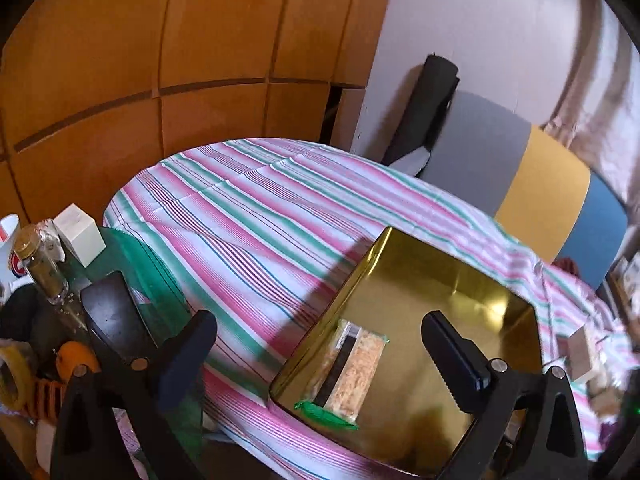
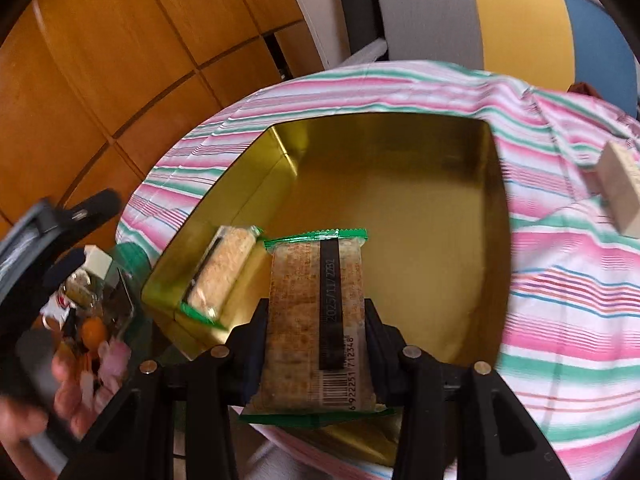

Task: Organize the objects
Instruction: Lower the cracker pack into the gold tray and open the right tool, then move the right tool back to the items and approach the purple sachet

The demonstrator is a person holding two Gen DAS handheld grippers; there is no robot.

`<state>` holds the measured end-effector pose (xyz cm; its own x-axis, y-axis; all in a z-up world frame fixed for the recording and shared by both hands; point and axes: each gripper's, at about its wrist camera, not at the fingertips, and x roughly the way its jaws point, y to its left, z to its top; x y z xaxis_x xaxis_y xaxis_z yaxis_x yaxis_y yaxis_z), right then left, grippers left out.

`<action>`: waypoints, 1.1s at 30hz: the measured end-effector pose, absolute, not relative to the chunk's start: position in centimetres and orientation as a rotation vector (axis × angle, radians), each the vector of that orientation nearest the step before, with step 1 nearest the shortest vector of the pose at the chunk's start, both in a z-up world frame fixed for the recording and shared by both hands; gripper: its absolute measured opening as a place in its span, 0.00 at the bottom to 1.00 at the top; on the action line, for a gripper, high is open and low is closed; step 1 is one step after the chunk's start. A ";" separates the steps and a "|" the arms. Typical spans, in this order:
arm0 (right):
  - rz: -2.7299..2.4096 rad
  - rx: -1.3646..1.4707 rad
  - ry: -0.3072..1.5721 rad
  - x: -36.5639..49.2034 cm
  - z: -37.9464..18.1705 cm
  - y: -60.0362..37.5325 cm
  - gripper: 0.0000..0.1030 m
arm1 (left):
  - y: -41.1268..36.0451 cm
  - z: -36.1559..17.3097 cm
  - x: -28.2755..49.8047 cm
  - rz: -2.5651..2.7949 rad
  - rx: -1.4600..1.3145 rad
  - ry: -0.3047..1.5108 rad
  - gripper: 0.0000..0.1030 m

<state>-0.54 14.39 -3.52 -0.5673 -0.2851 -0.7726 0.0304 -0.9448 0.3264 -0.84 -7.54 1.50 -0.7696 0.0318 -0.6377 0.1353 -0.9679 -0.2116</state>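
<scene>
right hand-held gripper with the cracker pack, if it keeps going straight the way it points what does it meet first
Probably the bare gold floor of the open tin, with the held cracker pack touching first. The other pack lies left of that line. Depth is uncertain.

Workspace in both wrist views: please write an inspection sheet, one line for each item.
Surface: round table under a striped cloth.
Job's things: open gold tin on the cloth; one snack packet lies inside it; a second packet is held above its near edge.
Clutter: glass jar, white box and tape roll at the left edge; a wooden block on the cloth to the right.
Grippers: left gripper open, empty; right gripper shut on the second packet.
Cables: nothing seen.
Surroundings: wooden cabinets; chair behind the table.
</scene>
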 end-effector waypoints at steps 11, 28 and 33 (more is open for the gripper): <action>-2.478 1.452 -0.630 -4.7 -6.1 11.3 0.43 | -8.9 1.1 -0.9 -2.823 1.110 0.562 1.00; -2.799 1.106 -0.257 2.5 0.2 15.3 0.44 | -5.1 0.7 0.2 -2.889 1.194 0.548 1.00; -2.939 1.061 -0.267 4.4 1.6 20.1 0.44 | -1.9 -0.1 0.7 -2.966 1.299 0.480 1.00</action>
